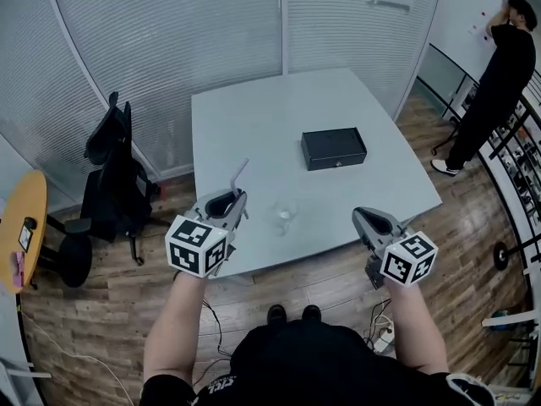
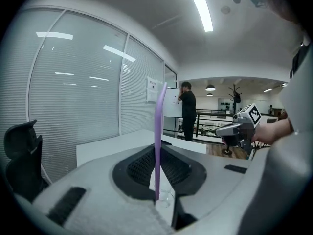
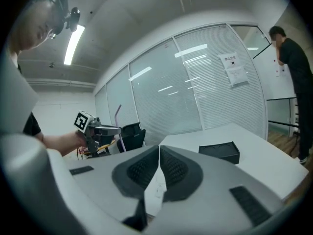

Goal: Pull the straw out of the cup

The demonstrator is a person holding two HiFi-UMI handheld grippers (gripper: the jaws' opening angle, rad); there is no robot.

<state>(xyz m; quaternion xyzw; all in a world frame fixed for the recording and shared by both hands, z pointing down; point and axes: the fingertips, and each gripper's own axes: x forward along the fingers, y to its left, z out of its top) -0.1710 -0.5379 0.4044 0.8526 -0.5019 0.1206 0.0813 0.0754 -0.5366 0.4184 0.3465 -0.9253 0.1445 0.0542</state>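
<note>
A chair [image 1: 114, 180] stands off the table [image 1: 254, 117], at about nine o'clock from the table's middle in the head view. Next comes the left gripper [image 1: 237, 198], up over the table's near left corner. In the left gripper view its jaws are nearly together, the pads pinching the straw [image 2: 158, 126] low on its length, so that only a short stub shows under the grip. In the head view the straw [image 1: 240, 177] stands close to upright, its long axis leaning slightly toward one o'clock, with the bent tip on top. Its lower end looks clear of the cup [image 1: 285, 215], so I judge the pull itself done, or all but. The cup stands on the table at about four o'clock from the left gripper's tips, lower than them and apart. It lies between the two grippers and nearer the left one. Any further lift should run along the straw's own axis, up and away from the cup. Past the cup, toward one o'clock, lies a box [image 1: 334, 148], well apart. The right gripper [image 1: 362, 219] hovers over the near edge at about three o'clock from the cup. In the right gripper view its jaws are pressed together with nothing in them. A person [image 1: 499, 83] stands far off at two o'clock.
</note>
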